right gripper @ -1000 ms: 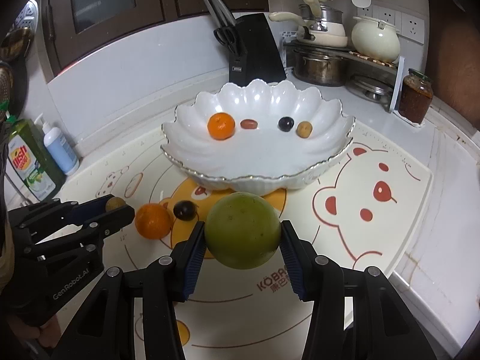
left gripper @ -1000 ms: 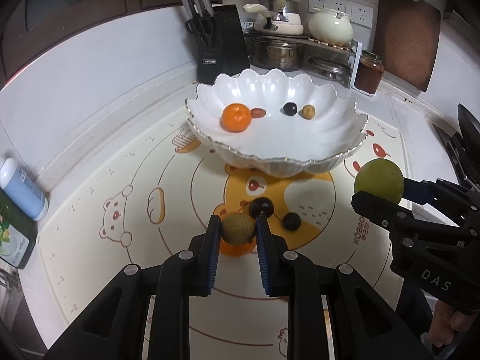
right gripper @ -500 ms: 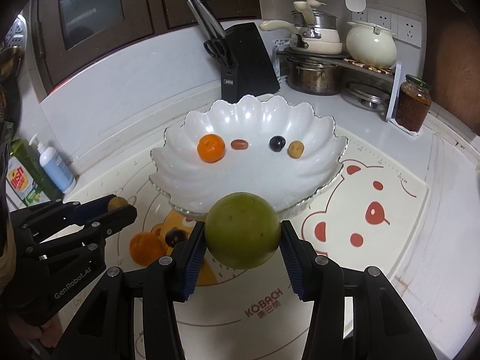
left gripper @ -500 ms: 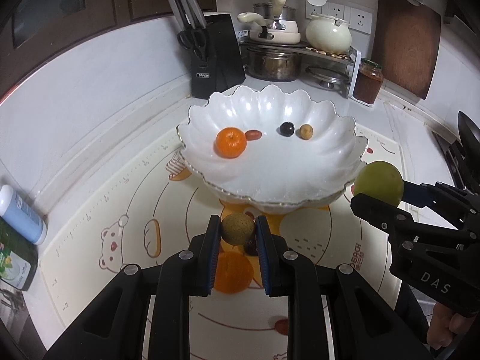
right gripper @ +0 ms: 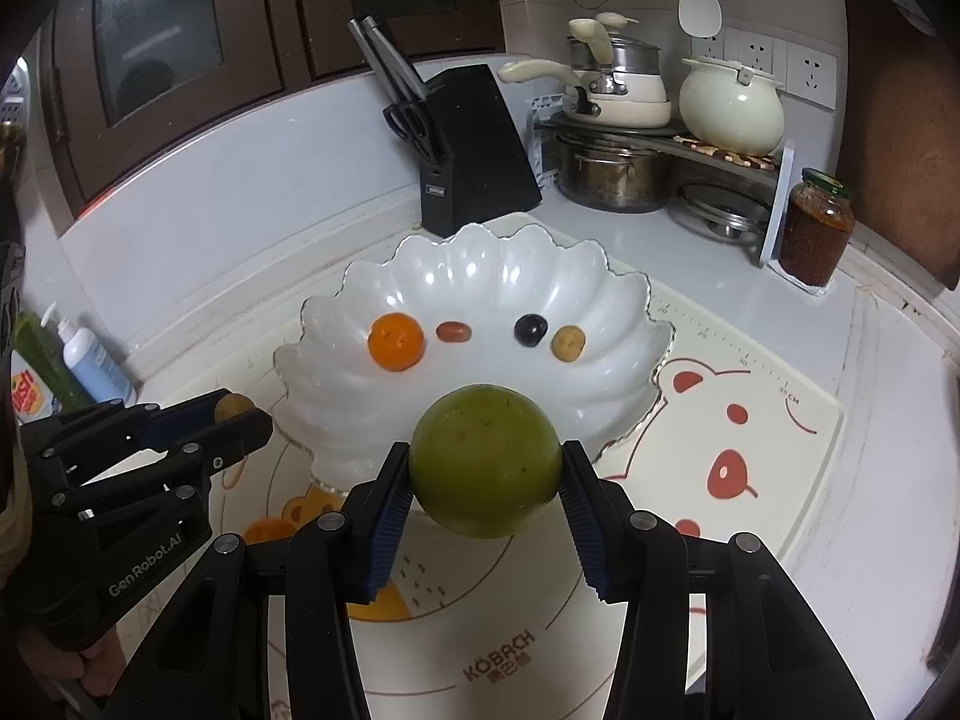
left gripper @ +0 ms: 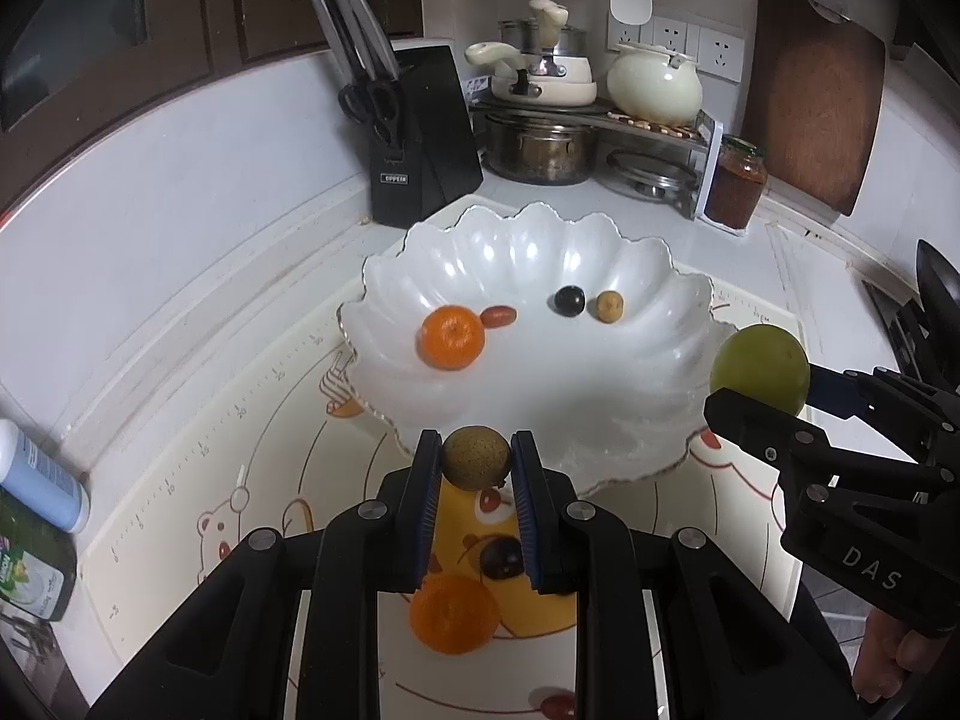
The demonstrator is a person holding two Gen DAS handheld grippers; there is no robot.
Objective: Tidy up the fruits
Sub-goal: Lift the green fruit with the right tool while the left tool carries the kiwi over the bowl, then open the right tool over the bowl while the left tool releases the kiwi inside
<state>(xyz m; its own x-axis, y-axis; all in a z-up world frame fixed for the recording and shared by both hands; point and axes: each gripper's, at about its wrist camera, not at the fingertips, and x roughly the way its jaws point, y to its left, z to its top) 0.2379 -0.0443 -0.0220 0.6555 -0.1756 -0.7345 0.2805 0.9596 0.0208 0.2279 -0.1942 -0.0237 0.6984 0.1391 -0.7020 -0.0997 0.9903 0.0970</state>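
Note:
My left gripper is shut on a small brown round fruit, held in the air at the near rim of the white scalloped bowl. My right gripper is shut on a large green round fruit, also at the bowl's near rim. Inside the bowl lie an orange mandarin, a red date, a dark grape and a small tan fruit. On the mat below my left gripper lie another mandarin and a dark fruit.
A printed bear mat covers the counter. Behind the bowl stand a black knife block, a rack of pots, a cream pot and a red sauce jar. Bottles stand at the left edge. A small red fruit lies near the mat's front.
Both grippers have risen and moved toward the bowl with their fruits held. The fruits left on the mat have slid down under the left gripper's fingers in its view.

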